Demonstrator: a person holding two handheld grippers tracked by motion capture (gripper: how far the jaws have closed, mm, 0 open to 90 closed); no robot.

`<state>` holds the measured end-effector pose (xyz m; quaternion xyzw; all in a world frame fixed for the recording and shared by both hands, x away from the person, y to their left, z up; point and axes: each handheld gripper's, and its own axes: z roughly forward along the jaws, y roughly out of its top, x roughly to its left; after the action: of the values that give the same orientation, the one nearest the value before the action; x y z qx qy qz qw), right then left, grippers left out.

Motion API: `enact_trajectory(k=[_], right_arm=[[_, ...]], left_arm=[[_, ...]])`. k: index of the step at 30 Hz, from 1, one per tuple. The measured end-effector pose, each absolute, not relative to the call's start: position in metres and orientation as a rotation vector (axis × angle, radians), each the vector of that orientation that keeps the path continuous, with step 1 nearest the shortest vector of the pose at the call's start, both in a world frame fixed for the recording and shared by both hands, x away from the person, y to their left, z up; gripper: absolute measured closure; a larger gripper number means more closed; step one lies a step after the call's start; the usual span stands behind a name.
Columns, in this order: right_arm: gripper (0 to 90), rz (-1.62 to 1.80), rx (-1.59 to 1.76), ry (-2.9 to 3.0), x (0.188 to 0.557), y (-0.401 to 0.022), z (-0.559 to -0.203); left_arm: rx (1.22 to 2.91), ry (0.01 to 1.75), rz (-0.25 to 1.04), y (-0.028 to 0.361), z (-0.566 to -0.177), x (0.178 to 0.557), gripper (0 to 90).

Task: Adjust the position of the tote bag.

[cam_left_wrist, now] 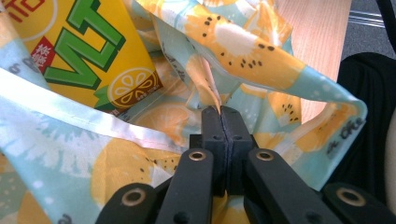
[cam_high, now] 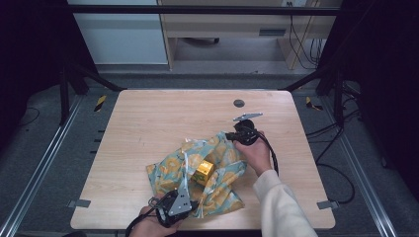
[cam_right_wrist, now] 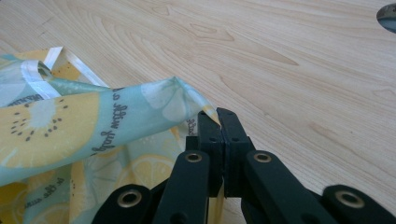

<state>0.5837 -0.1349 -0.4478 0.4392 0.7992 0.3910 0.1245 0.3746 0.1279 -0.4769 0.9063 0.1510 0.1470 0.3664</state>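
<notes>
Two tools each pinch a corner of the crumpled light-blue cloth printed with orange and lemon slices point(cam_high: 217, 173), which lies on the pale wooden desk point(cam_high: 148, 118). The left tool point(cam_high: 184, 191), jaws fully closed on fabric at the near edge, sits close to the person. The right tool point(cam_high: 228, 135), jaws likewise closed on a far corner, lies diagonally across from it. Between them, in the cloth's middle, rests the yellow carton with green lettering point(cam_high: 203, 172). Judging by this, the held corners span a diagonal over the carton, so drawing them together would cover it.
</notes>
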Motion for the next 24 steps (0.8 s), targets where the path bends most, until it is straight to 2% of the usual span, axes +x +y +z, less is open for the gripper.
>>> enact_trajectory(k=[24], right_arm=[[89.3,1.054,1.341,2.379,0.588,-0.132,-0.472]], left_arm=[[2.36,0.383,0.355,0.133,-0.477,0.378,90.0]])
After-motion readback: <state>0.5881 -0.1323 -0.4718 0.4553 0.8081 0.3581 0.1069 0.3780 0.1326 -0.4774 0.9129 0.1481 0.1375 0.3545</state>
